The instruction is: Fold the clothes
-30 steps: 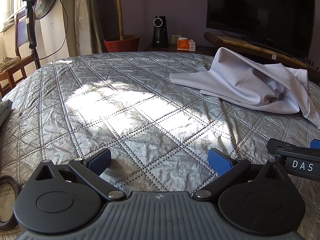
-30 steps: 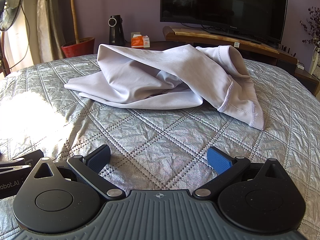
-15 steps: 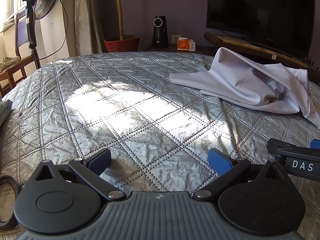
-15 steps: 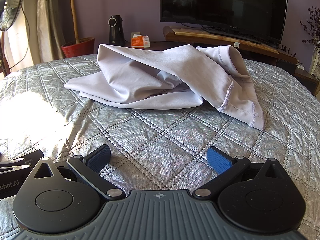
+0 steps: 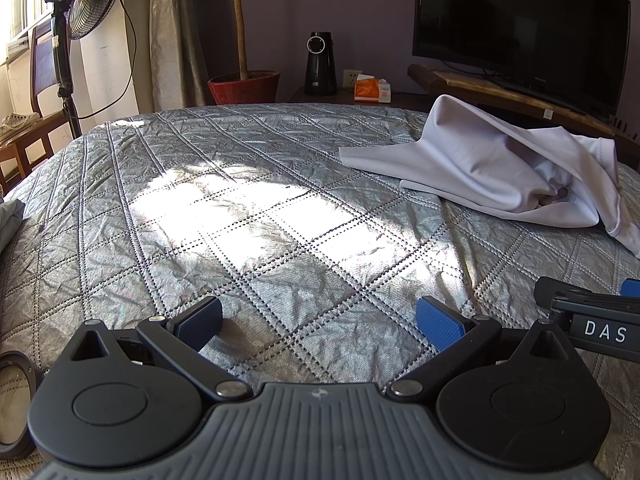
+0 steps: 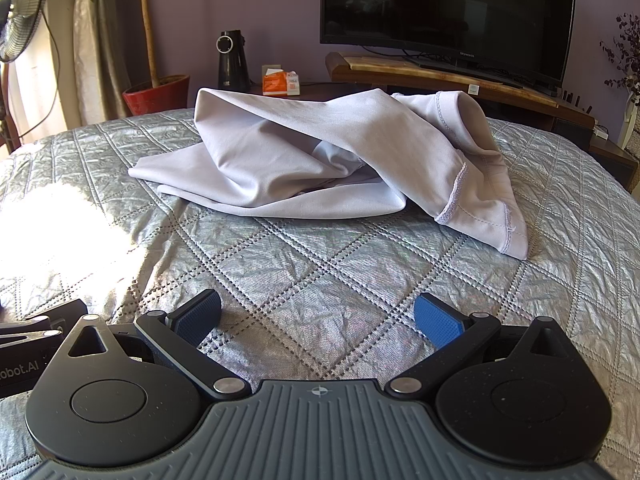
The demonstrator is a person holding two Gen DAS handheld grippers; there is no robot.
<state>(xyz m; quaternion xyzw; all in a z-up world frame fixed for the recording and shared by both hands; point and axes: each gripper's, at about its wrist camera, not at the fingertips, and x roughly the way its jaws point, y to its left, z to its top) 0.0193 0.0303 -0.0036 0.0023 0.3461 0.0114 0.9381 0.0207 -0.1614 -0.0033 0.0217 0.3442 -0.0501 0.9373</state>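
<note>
Nearest the cameras, low over the near edge of the bed, the left gripper [image 5: 319,319] and the right gripper [image 6: 318,317] sit side by side, each with its blue-padded fingers spread wide and nothing between them. Both are released and rest just above the silver quilted bedspread [image 5: 248,240], apart from the garment. In the left wrist view, part of the right tool shows at the right edge, just beside the left one.

Beyond the grippers, toward the middle of the bed, a bright patch of sunlight falls across the quilt's left half. Farther on, toward the far right part of the bed, lies the pale lavender garment [image 6: 320,160], crumpled and unfolded: a flat flap spreads toward the left, a raised fold peaks over the middle, and a hemmed, stitched opening droops toward the right edge of the bed. It lies straight ahead of the right gripper and off to the right of the left one.

Past the far edge of the bed stand a red plant pot [image 5: 244,86], a black speaker [image 6: 231,60], an orange tissue box [image 6: 280,82], and a dark television [image 6: 444,16] on a wooden stand [image 6: 448,76]. A standing fan [image 5: 76,12] rises at the far left.
</note>
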